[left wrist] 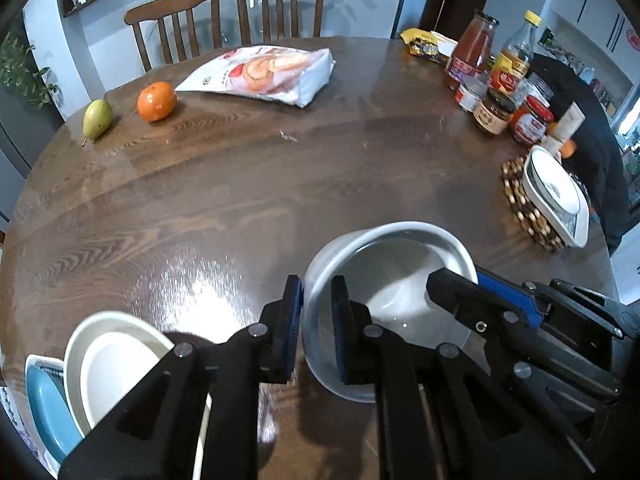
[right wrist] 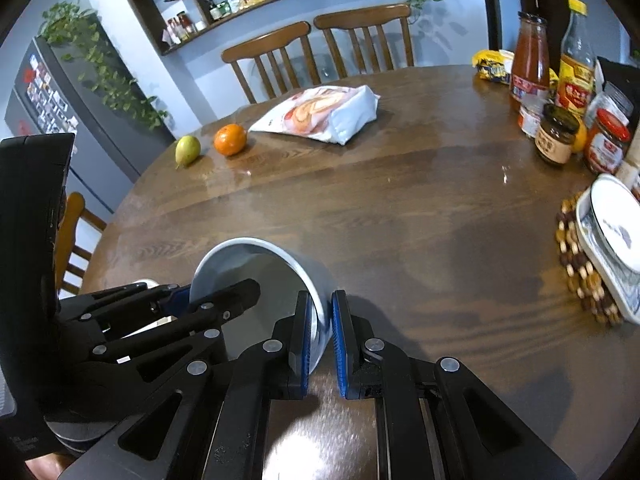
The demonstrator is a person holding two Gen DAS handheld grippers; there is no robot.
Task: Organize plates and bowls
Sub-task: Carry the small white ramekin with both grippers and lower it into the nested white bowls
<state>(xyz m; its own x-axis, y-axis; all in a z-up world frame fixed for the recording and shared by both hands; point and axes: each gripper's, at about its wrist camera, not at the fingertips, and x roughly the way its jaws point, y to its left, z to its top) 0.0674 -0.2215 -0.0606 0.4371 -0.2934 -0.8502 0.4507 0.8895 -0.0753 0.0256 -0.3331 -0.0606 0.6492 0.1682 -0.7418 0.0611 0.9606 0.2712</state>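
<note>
We have one white bowl (left wrist: 384, 300) pinched between two claws and tipped up above the brown desk (left wrist: 240, 208). The left claw (left wrist: 318, 328) is nearly shut on the bowl's left wall, one pad outside and one inside. The right claw (right wrist: 320, 332) is likewise nearly shut, clamped on the opposite wall, rim between its blue pads.

What worries us is the thin hold: each claw grips only a narrow strip of smooth glazed rim. If our two hands drift apart, or one rolls while the other does not, the bowl could twist out of one grip and swing on the other, or drop onto the desk and chip. Pulling unevenly could also strain the rim itself.

Going left to right, the left wrist view shows what the right barely does: a white dish (left wrist: 116, 364) leaning against a blue one (left wrist: 48, 408) at the desk's near left edge, probably where stacking goes on. Only a sliver of white peeks past the left claw in the right wrist view. It also looks into the bowl, which seems empty.

The right wrist view gives us the bowl's outer side and tilt, and shows more plainly the plates (right wrist: 612, 240) on the beaded mat (right wrist: 580, 264) far right.
</note>
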